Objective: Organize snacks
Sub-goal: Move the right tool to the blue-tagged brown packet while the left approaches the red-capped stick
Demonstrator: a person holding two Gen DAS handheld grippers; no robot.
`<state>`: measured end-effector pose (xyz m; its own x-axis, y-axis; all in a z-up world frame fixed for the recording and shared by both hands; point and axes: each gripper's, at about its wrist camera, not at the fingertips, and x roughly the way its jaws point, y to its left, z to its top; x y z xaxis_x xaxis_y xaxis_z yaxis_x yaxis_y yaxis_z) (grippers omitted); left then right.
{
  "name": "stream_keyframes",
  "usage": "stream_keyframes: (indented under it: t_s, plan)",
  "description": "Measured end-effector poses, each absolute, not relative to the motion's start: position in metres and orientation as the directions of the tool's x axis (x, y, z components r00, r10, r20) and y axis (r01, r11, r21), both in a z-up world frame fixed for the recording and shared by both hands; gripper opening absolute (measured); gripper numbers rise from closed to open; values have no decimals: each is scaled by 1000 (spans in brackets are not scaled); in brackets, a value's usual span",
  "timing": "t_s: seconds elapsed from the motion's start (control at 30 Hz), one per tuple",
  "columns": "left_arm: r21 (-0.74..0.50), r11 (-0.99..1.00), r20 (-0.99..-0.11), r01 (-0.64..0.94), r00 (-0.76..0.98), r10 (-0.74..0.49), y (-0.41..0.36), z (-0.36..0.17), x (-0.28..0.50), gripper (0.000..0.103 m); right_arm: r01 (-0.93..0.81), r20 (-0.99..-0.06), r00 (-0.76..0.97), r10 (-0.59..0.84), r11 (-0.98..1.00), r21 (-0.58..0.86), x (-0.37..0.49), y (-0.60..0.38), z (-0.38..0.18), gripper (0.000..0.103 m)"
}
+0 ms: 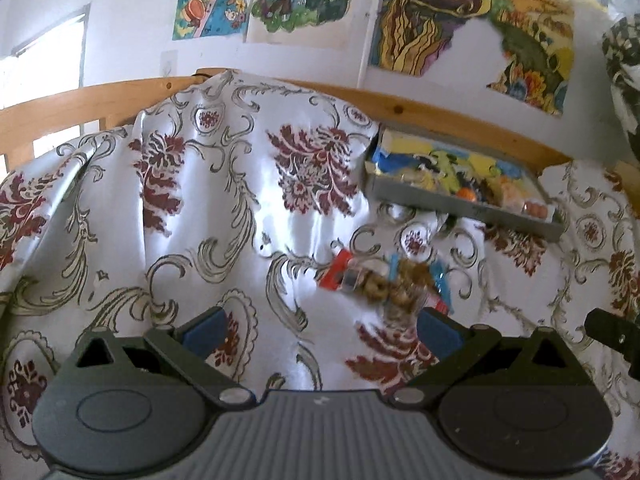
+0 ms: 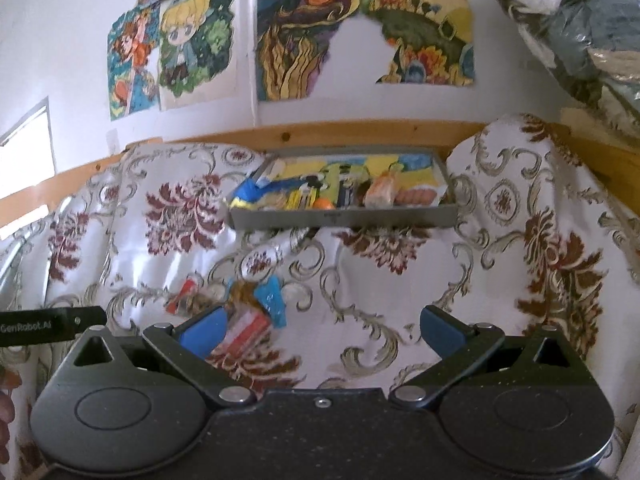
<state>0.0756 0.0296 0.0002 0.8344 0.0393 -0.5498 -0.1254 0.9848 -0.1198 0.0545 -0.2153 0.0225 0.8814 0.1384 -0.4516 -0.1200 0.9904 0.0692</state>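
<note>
**Loose snacks wait below the tray**

Both the left tongs (image 1: 320, 330) and right tongs (image 2: 320, 330) stand apart, empty. The snacks (image 2: 236, 304) lie on the cloth (image 2: 380, 280) just below the tray (image 2: 344, 216), nearer the left tongs. The pick probably calls for closing squarely on one packet, since the cloth is rumpled and soft. Behind the tray run a wooden rail (image 2: 360, 132) and posters (image 2: 320, 32).

snack packets (image 1: 394, 286): blurred, kinds unreadable | tray (image 2: 344, 216) contents: too small to identify
</note>
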Motion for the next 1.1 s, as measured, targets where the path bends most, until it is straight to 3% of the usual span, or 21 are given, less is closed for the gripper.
stream_keyframes:
  t_s: [0.83,1.1]
  plan:
    - [-123,984,-635,-132,772,24,22,-21,105,103,-96,-534,835,130,991,91,83,-213,-8,102]
    - [-216,969,-633,-118,773,-47,21,-21,142,103,-80,-536,839,100,995,60,102,-219,-8,102]
